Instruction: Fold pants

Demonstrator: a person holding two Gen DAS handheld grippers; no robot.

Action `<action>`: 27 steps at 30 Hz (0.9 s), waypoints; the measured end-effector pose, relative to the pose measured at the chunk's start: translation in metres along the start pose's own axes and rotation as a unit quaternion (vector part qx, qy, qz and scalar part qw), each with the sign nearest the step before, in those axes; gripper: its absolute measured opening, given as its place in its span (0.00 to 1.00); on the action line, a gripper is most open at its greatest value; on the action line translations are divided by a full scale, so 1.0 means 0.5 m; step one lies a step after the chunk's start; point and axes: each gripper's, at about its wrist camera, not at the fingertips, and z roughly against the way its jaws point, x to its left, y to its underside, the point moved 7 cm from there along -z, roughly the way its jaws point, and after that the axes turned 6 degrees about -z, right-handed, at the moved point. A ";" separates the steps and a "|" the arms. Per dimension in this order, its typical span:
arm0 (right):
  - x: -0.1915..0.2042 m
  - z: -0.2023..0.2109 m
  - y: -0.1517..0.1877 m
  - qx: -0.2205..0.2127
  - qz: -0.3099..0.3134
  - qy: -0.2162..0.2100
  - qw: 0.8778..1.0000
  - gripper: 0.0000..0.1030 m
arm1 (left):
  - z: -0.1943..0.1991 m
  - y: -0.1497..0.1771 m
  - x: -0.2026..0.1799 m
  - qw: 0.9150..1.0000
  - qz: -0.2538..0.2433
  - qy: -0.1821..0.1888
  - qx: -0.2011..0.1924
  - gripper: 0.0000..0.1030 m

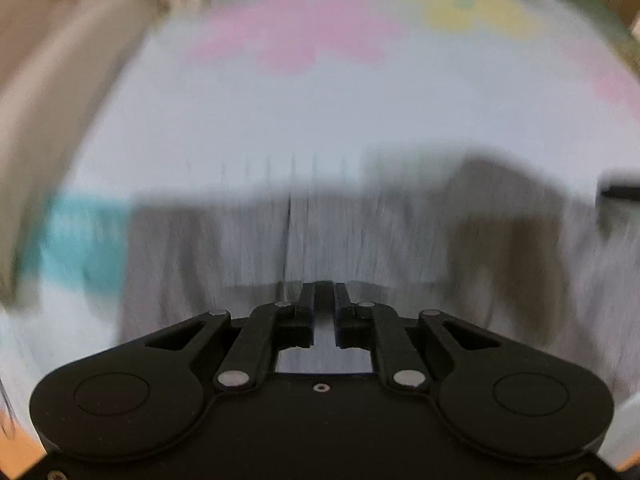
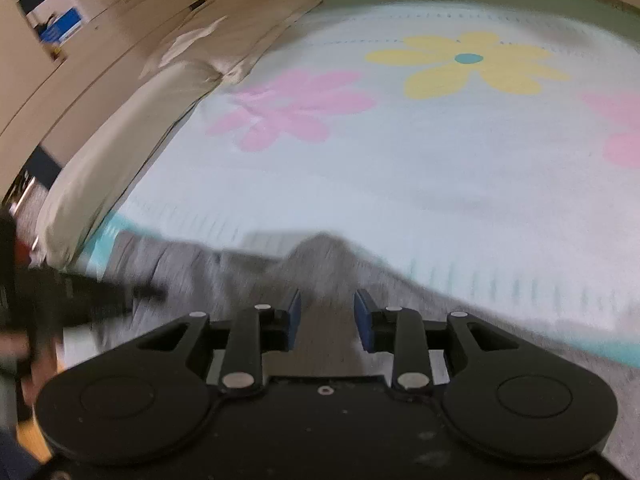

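Grey pants [image 1: 360,236] lie on a pale bedspread, blurred by motion in both views. My left gripper [image 1: 324,292] has its fingers nearly together over the grey cloth; a narrow gap shows between them, and I cannot tell whether cloth is pinched. My right gripper [image 2: 326,304] is open with blue pads [image 2: 362,308] apart, and a raised fold of the grey pants [image 2: 320,256] sits between and just beyond the fingertips. The left gripper [image 2: 92,292] shows as a dark blur at the left of the right wrist view, over the pants.
The pale blue bedspread [image 2: 400,168] has pink [image 2: 288,108] and yellow [image 2: 468,64] flower prints and a teal border [image 1: 80,236]. Beige pillows [image 2: 160,92] lie along its left side against a wall.
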 end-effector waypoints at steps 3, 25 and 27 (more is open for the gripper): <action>-0.001 -0.046 -0.033 -0.008 -0.018 0.004 1.000 0.32 | -0.010 0.046 0.008 0.999 0.019 0.032 0.006 0.17; 0.075 -0.183 0.052 0.081 0.152 0.004 0.985 0.04 | -0.017 0.082 0.037 0.997 0.052 0.060 0.012 0.16; 0.074 -0.178 0.081 0.107 0.155 -0.009 0.982 0.04 | -0.018 0.082 0.052 0.995 0.069 0.071 0.018 0.17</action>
